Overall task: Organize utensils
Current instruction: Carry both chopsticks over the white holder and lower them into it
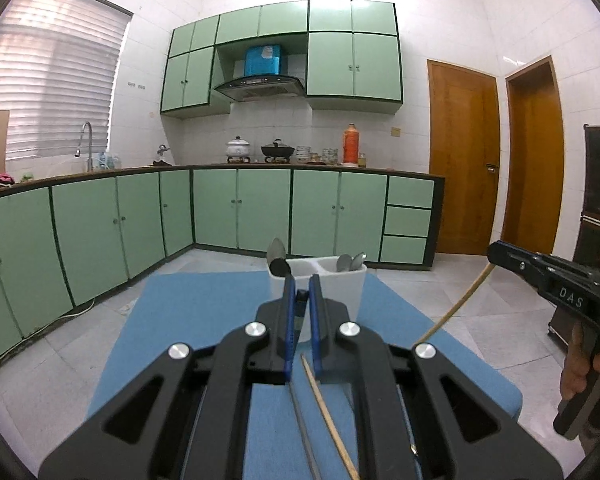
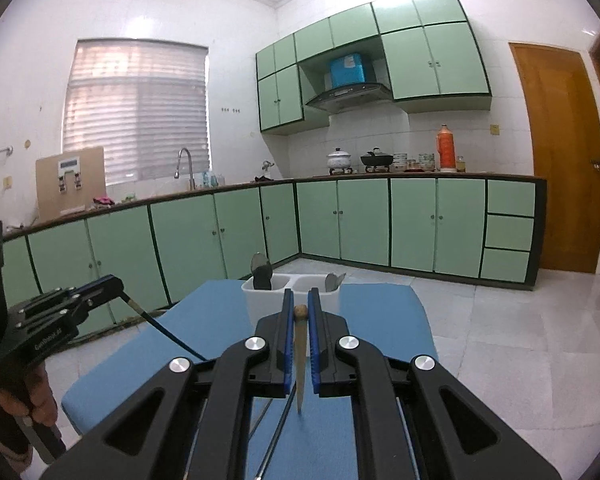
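Clamped between the blue pads of the left gripper is a dark chopstick, its black end pinched between the pads and its grey shaft running back toward the camera over the blue table. Just right of that shaft, a tan chopstick crosses the near foreground. On the right, the right gripper is clenched on this same tan stick: in its own view the rounded wooden end sits between the pads and the shaft hangs down toward the table. Seen from the left camera, the stick slants down and left from the right gripper's tip, and a hand grips that tool's handle at the right edge. From the right camera, the left gripper enters at the left, the dark stick slanting down from its tip.

Farther along the table stands a white two-compartment holder. Its left compartment holds dark-bowled spoons standing upright; its right compartment holds metal spoons. Beyond lie pale floor tiles, then green cabinets under a counter with pots.
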Demonstrator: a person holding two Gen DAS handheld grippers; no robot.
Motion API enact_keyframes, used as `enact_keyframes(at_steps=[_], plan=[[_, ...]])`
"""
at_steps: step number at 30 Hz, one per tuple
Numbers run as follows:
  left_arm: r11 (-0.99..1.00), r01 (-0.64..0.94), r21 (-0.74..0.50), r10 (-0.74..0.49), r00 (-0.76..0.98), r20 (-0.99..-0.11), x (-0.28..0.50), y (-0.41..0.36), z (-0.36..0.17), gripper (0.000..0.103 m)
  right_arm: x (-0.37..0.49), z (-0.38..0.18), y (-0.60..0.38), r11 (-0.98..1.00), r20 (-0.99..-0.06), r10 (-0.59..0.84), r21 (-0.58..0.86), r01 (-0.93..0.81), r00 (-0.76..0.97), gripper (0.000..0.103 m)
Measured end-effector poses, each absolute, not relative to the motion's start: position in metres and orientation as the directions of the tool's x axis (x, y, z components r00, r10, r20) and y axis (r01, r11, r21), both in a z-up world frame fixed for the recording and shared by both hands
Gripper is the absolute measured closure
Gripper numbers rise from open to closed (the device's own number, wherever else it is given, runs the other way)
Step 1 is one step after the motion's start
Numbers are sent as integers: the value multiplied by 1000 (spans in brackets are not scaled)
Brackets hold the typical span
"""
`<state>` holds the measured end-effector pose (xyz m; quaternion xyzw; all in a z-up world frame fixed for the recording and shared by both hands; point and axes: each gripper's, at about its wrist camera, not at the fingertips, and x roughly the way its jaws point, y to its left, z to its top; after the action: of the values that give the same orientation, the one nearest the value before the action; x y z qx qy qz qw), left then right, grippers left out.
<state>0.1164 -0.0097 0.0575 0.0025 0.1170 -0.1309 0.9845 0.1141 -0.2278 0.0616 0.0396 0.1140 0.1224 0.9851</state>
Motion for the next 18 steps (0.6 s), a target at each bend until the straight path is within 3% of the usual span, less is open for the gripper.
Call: enact_keyframes(at_steps=[18], plan=[[945, 325, -31, -321, 904, -281, 163, -6, 89, 97, 170, 103, -217, 949, -291, 316, 84, -304, 903, 96]])
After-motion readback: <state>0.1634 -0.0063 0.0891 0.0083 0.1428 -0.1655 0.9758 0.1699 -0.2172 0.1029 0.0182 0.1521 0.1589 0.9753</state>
